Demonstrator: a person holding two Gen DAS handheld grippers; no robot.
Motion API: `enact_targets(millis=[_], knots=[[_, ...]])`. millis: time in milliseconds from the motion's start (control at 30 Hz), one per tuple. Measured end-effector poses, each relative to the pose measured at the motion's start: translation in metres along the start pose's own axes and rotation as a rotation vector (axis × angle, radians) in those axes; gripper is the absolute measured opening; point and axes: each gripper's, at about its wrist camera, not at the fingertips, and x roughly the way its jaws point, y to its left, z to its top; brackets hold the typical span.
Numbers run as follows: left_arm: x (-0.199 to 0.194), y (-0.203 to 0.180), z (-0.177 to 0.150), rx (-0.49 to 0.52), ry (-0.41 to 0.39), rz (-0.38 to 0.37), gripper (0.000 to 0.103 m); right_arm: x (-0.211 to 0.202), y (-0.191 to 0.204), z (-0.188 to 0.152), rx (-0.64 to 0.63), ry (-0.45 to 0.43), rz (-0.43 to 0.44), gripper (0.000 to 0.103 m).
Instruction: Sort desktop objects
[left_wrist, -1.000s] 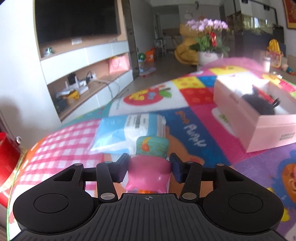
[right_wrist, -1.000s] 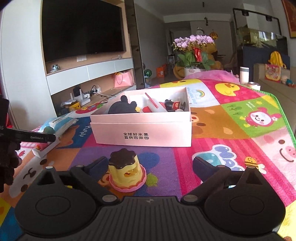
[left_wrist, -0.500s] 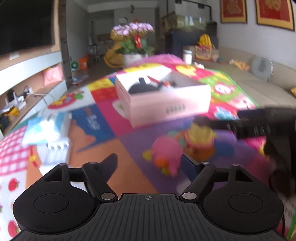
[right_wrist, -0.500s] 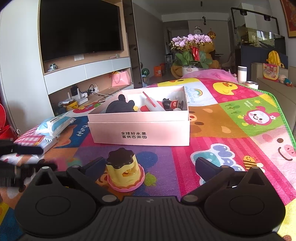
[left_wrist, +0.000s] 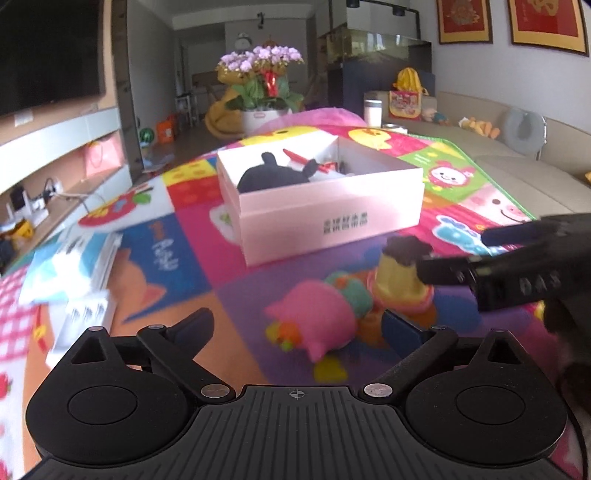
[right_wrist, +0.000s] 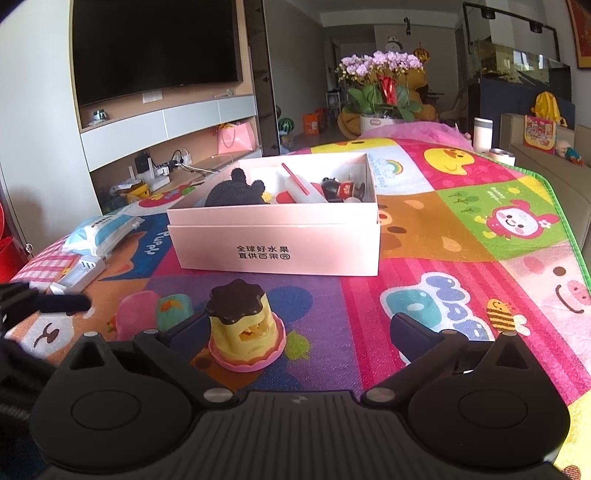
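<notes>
Both tools gape: left tool (left_wrist: 297, 325) frames the pink toy (left_wrist: 314, 314) at lower centre; right tool (right_wrist: 299, 332) brackets the pudding toy (right_wrist: 243, 328), likely bound for the pink box (right_wrist: 277, 247) at centre.

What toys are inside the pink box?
Inside the pink box: a black plush, a white tube with a red stripe and a small figure. Anything beneath them is hidden.
</notes>
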Motion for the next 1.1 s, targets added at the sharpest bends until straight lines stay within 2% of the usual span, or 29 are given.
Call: enact_targets(millis=[100,167,233,300,433,567,633,767,1000,1100], knots=[[0.009,-0.005,0.003,0.039,-0.003,-0.024,0.096,0.000,-0.002,0.000,0.016,0.002,-0.010,0.103],[0.015,-0.008,0.001,0.068,0.012,-0.020,0.076,0.000,-0.005,0.000,0.032,-0.003,-0.016,0.103],[0.018,-0.007,0.000,0.066,0.028,-0.033,0.072,0.000,-0.007,0.000,0.045,-0.002,-0.013,0.103],[0.017,-0.004,-0.001,0.059,0.020,-0.031,0.063,0.000,-0.007,0.000,0.050,0.000,-0.011,0.103],[0.005,0.002,-0.004,0.062,0.031,-0.044,0.059,0.001,-0.007,0.000,0.051,0.000,-0.011,0.103],[-0.024,0.007,-0.014,0.084,0.048,-0.101,0.062,0.001,-0.007,0.000,0.050,0.000,-0.012,0.103],[-0.036,0.010,-0.021,0.088,0.057,-0.103,0.064,0.001,-0.007,0.000,0.050,0.000,-0.011,0.103],[-0.045,0.023,-0.029,0.078,0.069,-0.038,0.089,0.003,-0.007,0.000,0.045,0.012,-0.010,0.103],[-0.029,0.052,-0.026,0.031,0.065,0.169,0.096,0.007,-0.003,0.001,0.032,0.042,-0.020,0.103],[-0.028,0.066,-0.029,-0.007,0.094,0.192,0.099,0.011,-0.004,0.001,0.033,0.071,-0.013,0.103]])
